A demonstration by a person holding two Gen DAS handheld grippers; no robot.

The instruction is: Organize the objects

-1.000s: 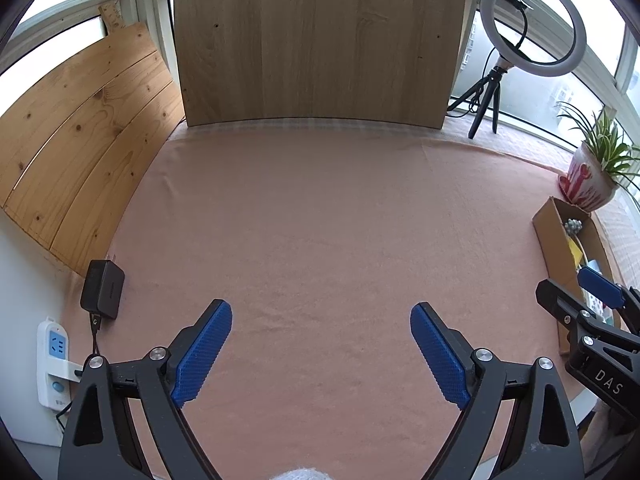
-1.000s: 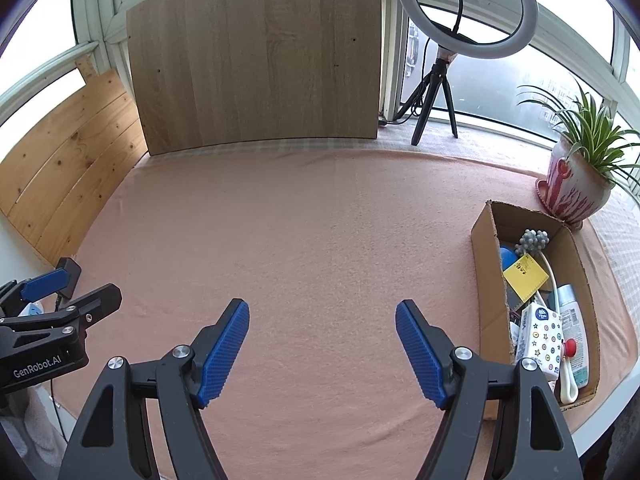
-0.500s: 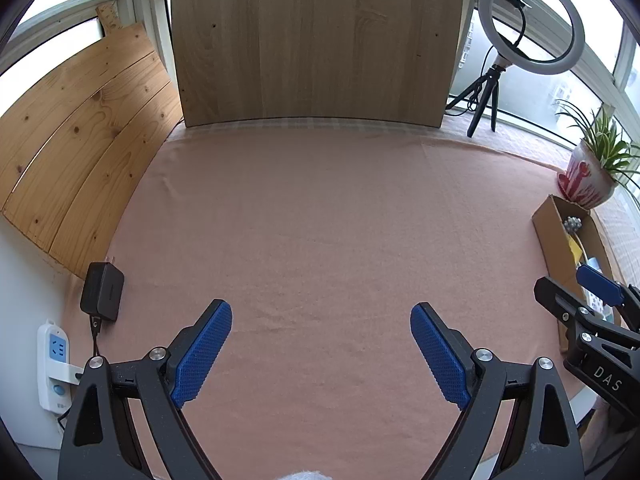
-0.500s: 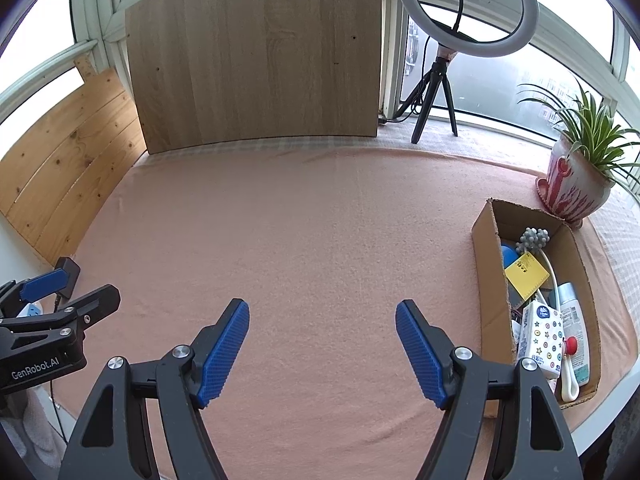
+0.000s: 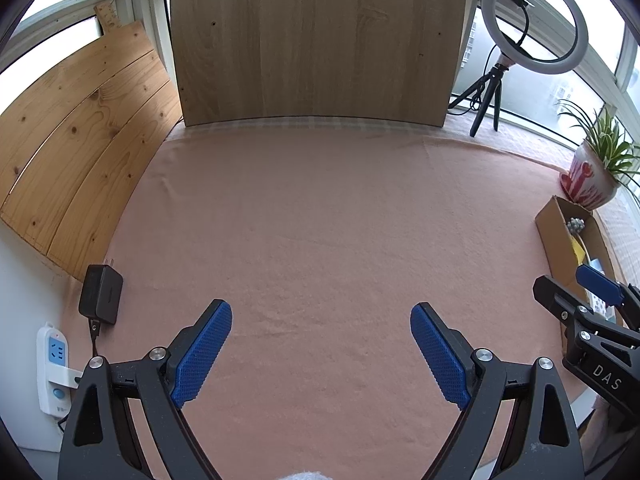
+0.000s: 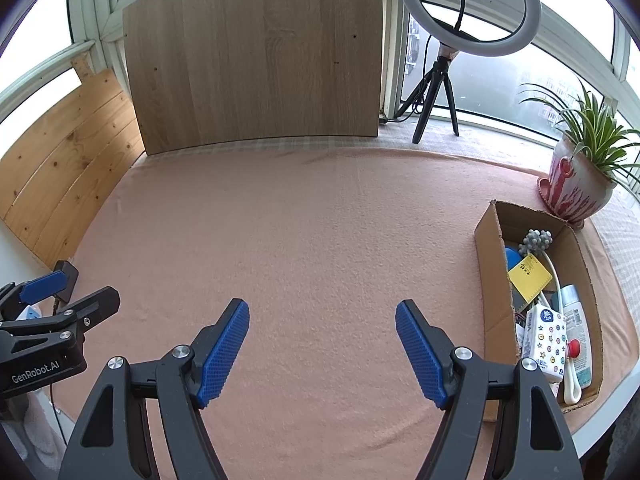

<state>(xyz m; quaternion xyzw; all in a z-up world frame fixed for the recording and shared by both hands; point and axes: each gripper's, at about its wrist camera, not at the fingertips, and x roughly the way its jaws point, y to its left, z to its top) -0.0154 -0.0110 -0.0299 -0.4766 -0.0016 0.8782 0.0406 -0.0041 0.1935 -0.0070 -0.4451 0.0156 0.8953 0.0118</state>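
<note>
At the far left a white power strip [image 5: 53, 364] hung off the table edge, with a black adapter [image 5: 101, 294] lying on the pink cloth [image 5: 320, 216] just above it. Your left gripper [image 5: 321, 354] hovered over bare cloth, its blue pads spread wide and holding nothing. Your right gripper [image 6: 322, 350] was beside it, likewise spread wide and empty. A tall wooden board [image 6: 256, 56] stood at the back, a ring light [image 6: 468, 8] on its tripod to the right of it. Near the right edge sat the cardboard box [image 6: 490, 276], holding a yellow card [image 6: 528, 278], a tissue pack [image 6: 544, 342] and a white bottle [image 6: 576, 332]. A potted plant [image 6: 576, 188] stood just behind the box.
</note>
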